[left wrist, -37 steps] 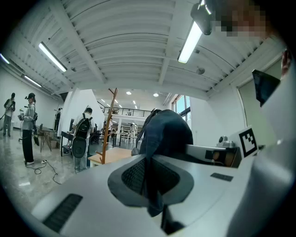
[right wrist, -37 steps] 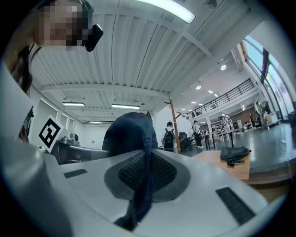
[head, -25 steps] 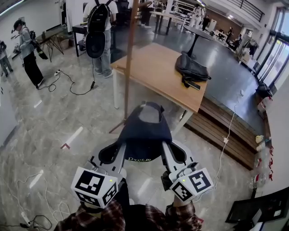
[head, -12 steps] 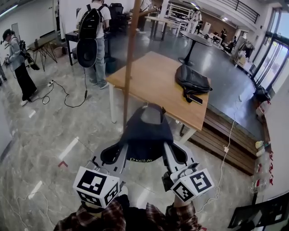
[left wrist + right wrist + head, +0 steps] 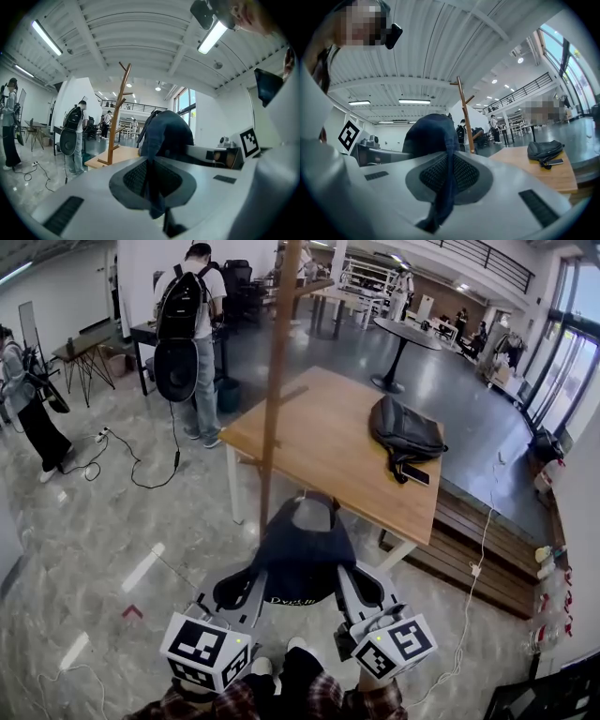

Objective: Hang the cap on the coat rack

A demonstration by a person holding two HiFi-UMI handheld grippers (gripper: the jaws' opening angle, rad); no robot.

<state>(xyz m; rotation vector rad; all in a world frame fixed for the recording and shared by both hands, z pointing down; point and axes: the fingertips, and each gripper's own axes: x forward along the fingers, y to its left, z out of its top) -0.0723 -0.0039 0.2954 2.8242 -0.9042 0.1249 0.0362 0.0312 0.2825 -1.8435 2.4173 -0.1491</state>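
Big open hall with a shiny stone floor [image 5: 94, 521], people milling about at the back, and a wooden table [image 5: 319, 442] right ahead with a black bag [image 5: 405, 432] on it. The coat rack [image 5: 279, 381] stands just beside the table's near edge, pole going straight up.

The cap [image 5: 302, 545] is dark blue and hangs in the air between the two claws, near the pole but not touching it. From the gripper views, the top pegs look higher than the cap.

It's soft cloth, so I'd guess light and floppy, sagging wherever nothing holds it. The side edges seem the sensible place to grab, since that keeps the opening spread for a peg.

Left claw [image 5: 251, 570] is clamped tight on a fold of the cap's left edge, cloth pinched between the pads. Right claw [image 5: 345, 576] is clenched the same way on the right edge, with a bit of fabric dangling below.
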